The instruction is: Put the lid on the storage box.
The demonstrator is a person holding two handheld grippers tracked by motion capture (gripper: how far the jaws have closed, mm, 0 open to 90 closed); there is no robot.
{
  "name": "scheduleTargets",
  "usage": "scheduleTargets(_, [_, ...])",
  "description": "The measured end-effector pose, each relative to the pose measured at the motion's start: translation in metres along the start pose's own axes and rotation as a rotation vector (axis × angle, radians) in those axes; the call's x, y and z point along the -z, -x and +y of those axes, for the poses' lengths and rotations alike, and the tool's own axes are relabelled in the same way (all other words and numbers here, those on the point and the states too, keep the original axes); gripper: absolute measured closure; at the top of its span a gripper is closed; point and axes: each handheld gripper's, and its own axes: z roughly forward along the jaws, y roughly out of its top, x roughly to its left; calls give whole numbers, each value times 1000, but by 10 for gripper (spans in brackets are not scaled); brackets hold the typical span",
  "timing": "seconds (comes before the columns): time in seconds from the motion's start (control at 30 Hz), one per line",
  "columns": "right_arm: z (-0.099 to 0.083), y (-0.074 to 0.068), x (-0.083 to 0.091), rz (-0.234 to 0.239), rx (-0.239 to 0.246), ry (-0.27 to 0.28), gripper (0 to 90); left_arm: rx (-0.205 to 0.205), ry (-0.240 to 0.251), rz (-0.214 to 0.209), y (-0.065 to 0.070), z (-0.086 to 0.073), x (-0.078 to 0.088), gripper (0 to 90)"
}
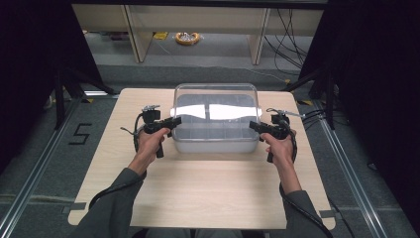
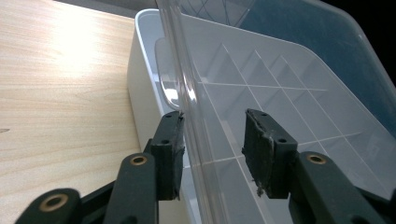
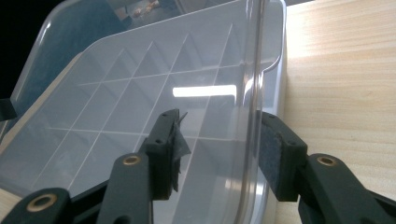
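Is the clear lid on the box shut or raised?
Raised: the clear lid is tilted above the white box, its side edges between both hand-held grippers' open jaws.

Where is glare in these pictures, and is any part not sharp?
High view: a bright white reflection lies across the clear lid, hiding the compartments under it. Left gripper view: a washed-out patch on the table. Right gripper view: a small bright bar on the lid; the tongs look sharp.

Your table (image 1: 198, 188) was pale wood-grain laminate, smooth with a soft sheen. The box (image 2: 140, 88) on it was milky translucent plastic, its lid (image 3: 140, 93) clear, glossy plastic that caught glare. Your left gripper (image 2: 212, 149) and right gripper (image 3: 219, 149) were matt black plastic with brass-coloured rivets; their pads (image 2: 261, 149) looked rough and frayed.
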Motion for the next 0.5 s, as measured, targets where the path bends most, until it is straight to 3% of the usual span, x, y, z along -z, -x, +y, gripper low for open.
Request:
scheduleTargets(0.03, [0, 0, 0, 0, 0, 0, 536, 2, 0, -1, 0, 0, -1, 573])
scheduleTargets(0.1, [1, 5, -3, -26, 79, 13, 550, -6, -1, 1, 0, -1, -2, 560])
scheduleTargets(0.13, [0, 2, -3, -19, 14, -2, 551, -2, 1, 1, -1, -3, -3, 557])
scheduleTargets(0.2, [0, 4, -4, -20, 29, 10, 552, -3, 1, -4, -1, -4, -3, 556])
scheduleTargets(0.23, [0, 7, -5, -27, 69, 21, 551, -5, 6, -6, -2, -4, -3, 555])
scheduleTargets(0.5, [1, 7, -3, -15, 58, 17, 552, -37, 9, 16, 2, -6, -4, 518])
